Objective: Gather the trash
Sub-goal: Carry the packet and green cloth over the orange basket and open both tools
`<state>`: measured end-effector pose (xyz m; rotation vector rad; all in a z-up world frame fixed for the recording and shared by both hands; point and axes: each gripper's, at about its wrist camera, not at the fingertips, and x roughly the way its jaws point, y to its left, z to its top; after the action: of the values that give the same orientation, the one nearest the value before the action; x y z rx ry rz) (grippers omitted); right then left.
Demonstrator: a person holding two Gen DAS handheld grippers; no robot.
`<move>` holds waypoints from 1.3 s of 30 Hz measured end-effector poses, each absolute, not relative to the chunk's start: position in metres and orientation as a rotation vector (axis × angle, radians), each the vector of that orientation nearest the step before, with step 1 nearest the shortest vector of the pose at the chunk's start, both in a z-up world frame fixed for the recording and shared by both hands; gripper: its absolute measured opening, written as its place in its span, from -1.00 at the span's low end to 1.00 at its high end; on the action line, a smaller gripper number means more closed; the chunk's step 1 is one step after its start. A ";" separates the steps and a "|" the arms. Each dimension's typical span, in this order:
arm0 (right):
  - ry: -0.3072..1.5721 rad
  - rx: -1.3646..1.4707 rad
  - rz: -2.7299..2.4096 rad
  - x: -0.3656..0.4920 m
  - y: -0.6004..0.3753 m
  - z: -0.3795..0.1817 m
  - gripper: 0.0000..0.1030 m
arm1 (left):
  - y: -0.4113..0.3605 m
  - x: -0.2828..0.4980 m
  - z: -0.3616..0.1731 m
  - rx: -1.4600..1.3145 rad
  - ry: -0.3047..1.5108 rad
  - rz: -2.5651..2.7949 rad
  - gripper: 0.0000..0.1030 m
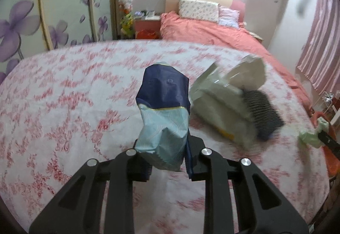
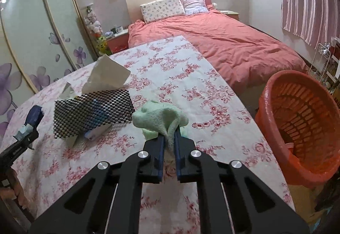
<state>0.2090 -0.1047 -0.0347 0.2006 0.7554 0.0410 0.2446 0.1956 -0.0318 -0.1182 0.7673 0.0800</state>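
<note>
My left gripper (image 1: pixel 167 149) is shut on a crumpled navy and light-blue wrapper (image 1: pixel 164 110), which stands up from the jaws above the flowered table (image 1: pixel 63 106). The same wrapper (image 2: pixel 31 120) and left gripper (image 2: pixel 27 136) show at the left edge of the right wrist view. My right gripper (image 2: pixel 170 138) is shut on a pale green cloth (image 2: pixel 159 116), lifted over the table (image 2: pixel 191 89). That cloth (image 1: pixel 310 136) also appears at the far right of the left wrist view. An orange slatted basket (image 2: pixel 301 127) stands just past the table's right edge.
A tissue pack wrapped in black mesh (image 2: pixel 93 110), with a white tissue (image 2: pixel 108 74) sticking up, lies on the table between the two grippers; it is blurred in the left wrist view (image 1: pixel 233 102). Behind the table is a bed (image 2: pixel 223 42) with a pink cover. A wardrobe (image 2: pixel 31 32) fills the left.
</note>
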 end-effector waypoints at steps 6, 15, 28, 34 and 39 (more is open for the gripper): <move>0.676 0.243 0.040 0.190 -0.123 -0.016 -0.83 | 0.156 0.226 0.009 -0.108 0.690 -0.018 -0.53; 0.554 0.279 -0.034 0.158 -0.168 0.006 -0.83 | 0.054 0.213 0.040 -0.089 0.663 -0.265 -0.53; 0.418 0.338 -0.238 0.129 -0.258 0.017 -0.83 | -0.102 0.210 0.041 -0.018 0.661 -0.585 -0.53; 0.411 0.383 -0.306 0.132 -0.295 0.007 -0.83 | -0.158 0.222 0.025 0.011 0.686 -0.681 -0.53; 0.415 0.409 -0.333 0.133 -0.313 -0.003 -0.83 | -0.194 0.235 0.008 0.029 0.723 -0.740 -0.53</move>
<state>0.1327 -0.3135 -0.0027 0.4094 0.4154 -0.3333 0.2346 -0.1940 0.0078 0.0287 0.7229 -0.7402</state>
